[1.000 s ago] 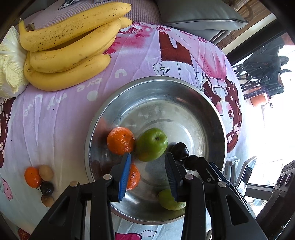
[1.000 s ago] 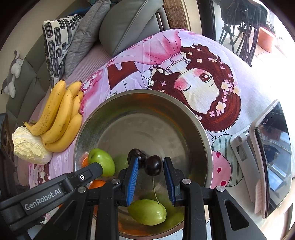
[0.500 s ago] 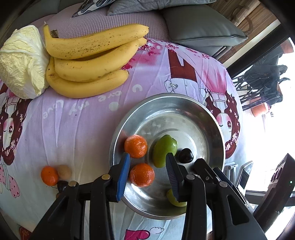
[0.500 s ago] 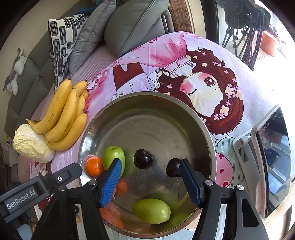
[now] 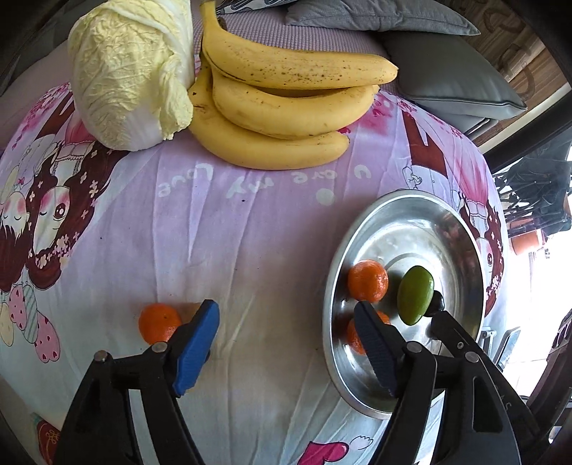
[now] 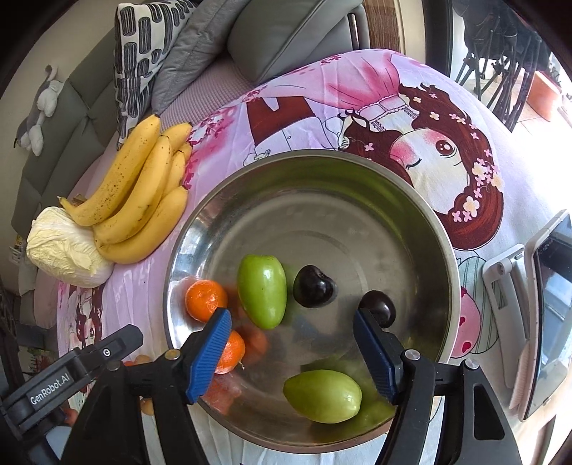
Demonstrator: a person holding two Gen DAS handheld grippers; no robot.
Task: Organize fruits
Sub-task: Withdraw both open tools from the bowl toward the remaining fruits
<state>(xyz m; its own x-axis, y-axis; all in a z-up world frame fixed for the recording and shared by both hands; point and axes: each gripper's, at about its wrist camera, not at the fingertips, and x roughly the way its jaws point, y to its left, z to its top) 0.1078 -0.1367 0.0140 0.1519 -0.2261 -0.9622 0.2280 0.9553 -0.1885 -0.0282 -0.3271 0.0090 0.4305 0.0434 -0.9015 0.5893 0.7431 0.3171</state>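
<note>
A steel bowl [image 6: 321, 157] holds two green fruits [image 6: 262, 291] [image 6: 323, 395], two dark cherries [image 6: 314, 286] [image 6: 379, 307] and two oranges [image 6: 205, 295] [image 6: 230, 352]. My right gripper [image 6: 293, 354] hovers over the bowl's near side, jaws opening, nothing between the pads. My left gripper [image 5: 286, 339] is over the pink cloth left of the bowl [image 5: 332, 286], jaws opening and empty. A loose orange [image 5: 159, 322] lies on the cloth by its left pad, with a small brownish fruit partly hidden behind that pad.
A bunch of bananas [image 5: 286, 107] and a cabbage [image 5: 132, 71] lie at the far side of the cloth. Grey cushions [image 6: 286, 32] sit behind. A tablet on a stand [image 6: 547, 322] stands right of the bowl. The left tool's black body [image 6: 71, 372] sits beside the bowl's left rim.
My right gripper let go of the dark cherries, which now lie apart in the bowl, and its jaws spread. My left gripper swung left off the bowl toward the loose orange and widened.
</note>
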